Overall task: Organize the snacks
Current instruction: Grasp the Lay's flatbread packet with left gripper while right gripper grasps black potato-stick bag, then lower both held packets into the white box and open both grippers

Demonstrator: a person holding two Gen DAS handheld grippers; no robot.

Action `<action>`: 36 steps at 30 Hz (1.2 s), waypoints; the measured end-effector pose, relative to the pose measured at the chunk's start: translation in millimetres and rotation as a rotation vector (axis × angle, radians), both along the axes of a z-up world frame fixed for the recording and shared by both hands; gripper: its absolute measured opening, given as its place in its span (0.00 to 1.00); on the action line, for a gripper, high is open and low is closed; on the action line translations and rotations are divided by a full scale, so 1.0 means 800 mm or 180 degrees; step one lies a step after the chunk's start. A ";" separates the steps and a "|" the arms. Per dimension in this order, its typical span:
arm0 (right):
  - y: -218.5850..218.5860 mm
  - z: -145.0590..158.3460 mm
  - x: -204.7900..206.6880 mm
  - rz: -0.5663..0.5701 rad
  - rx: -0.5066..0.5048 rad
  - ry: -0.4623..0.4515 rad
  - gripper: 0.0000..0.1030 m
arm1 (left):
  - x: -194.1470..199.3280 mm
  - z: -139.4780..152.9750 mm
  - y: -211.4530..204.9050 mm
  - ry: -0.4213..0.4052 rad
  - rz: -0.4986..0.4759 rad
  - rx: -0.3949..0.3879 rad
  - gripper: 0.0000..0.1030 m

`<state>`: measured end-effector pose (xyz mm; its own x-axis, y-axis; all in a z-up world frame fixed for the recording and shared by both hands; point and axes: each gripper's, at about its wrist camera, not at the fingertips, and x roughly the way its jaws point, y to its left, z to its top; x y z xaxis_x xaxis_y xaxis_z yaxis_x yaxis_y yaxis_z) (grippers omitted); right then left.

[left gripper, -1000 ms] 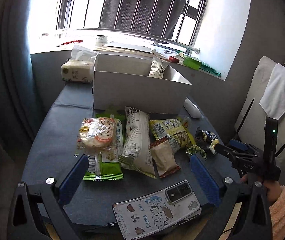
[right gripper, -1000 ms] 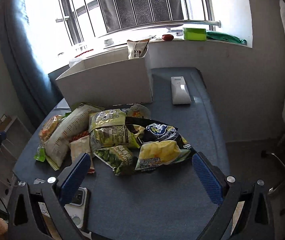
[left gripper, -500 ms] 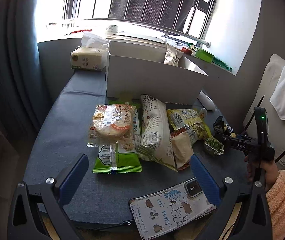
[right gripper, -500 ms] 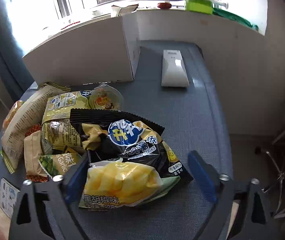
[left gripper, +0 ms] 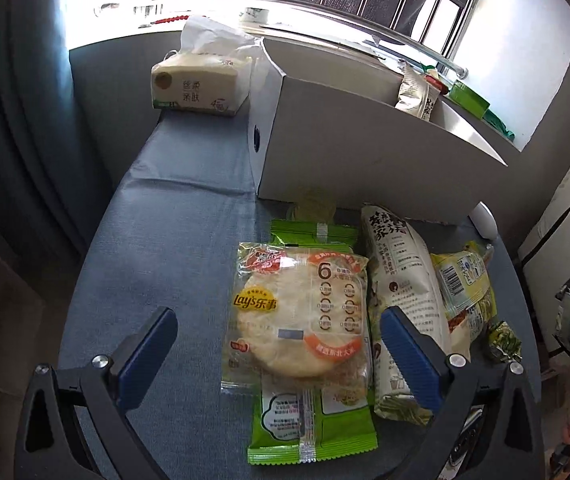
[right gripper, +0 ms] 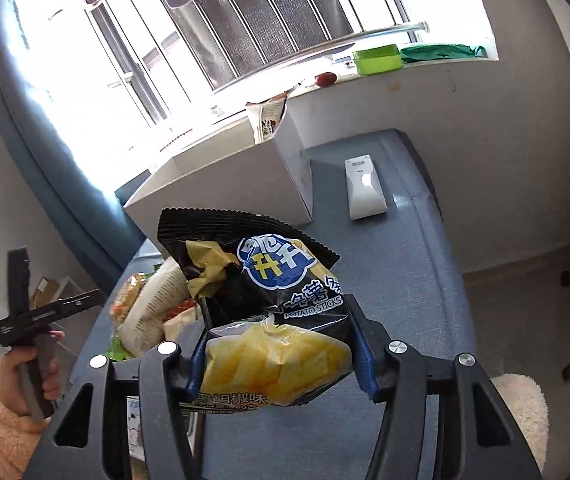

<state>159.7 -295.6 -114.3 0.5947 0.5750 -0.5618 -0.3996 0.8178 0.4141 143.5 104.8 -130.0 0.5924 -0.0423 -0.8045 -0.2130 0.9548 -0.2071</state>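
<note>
ITEM: potato-stick bag, lifted above worktop near white box | HANDLING: light, crinkly, air-filled, contents brittle; grip the lower body | right gripper: jaws closing, pinching the bag | left gripper: jaws spread, empty, over rice-cracker pack

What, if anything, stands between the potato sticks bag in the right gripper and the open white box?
Nothing visible does. The right gripper, jaws closing, has the potato sticks bag lifted off the table; the white box lies beyond it, top open, one snack packet standing at its far end.
</note>
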 end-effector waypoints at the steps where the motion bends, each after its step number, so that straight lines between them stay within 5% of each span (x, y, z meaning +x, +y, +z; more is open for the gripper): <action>1: -0.001 0.004 -0.004 0.0017 0.0045 0.0000 0.60 | 0.008 -0.007 0.001 0.0049 -0.0011 -0.0050 1.00; 5: 0.003 0.013 -0.017 0.0084 0.0067 -0.0017 0.60 | 0.022 -0.026 0.001 0.0172 -0.0017 -0.0166 0.98; 6: 0.005 0.014 -0.018 0.0099 0.0054 -0.0008 0.60 | 0.021 -0.025 -0.001 0.0126 -0.0045 -0.0140 0.92; 7: 0.007 0.013 -0.018 0.0120 0.0031 -0.0007 0.60 | 0.021 -0.025 -0.002 0.0109 -0.0074 -0.0121 0.74; 13: 0.018 0.008 -0.012 0.0174 -0.0002 0.0028 0.60 | 0.003 0.002 -0.002 -0.0150 -0.0140 -0.0057 0.74; 20: 0.043 0.026 0.016 0.0314 0.0134 0.0033 0.60 | 0.004 0.085 -0.006 -0.0746 -0.0270 -0.0003 0.74; 28: 0.110 0.111 0.113 0.0413 0.0107 -0.0263 0.60 | 0.112 0.156 -0.028 -0.1004 -0.0393 -0.0001 0.74; 36: 0.180 0.132 0.237 0.0419 -0.0166 -0.0032 0.60 | 0.217 0.160 -0.025 -0.0719 -0.0182 0.0090 0.74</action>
<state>349.4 -151.5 -8.4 0.5218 0.6186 -0.5875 -0.5087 0.7784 0.3678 317.0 84.4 -2.2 0.7549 -0.0604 -0.6531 -0.1097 0.9701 -0.2165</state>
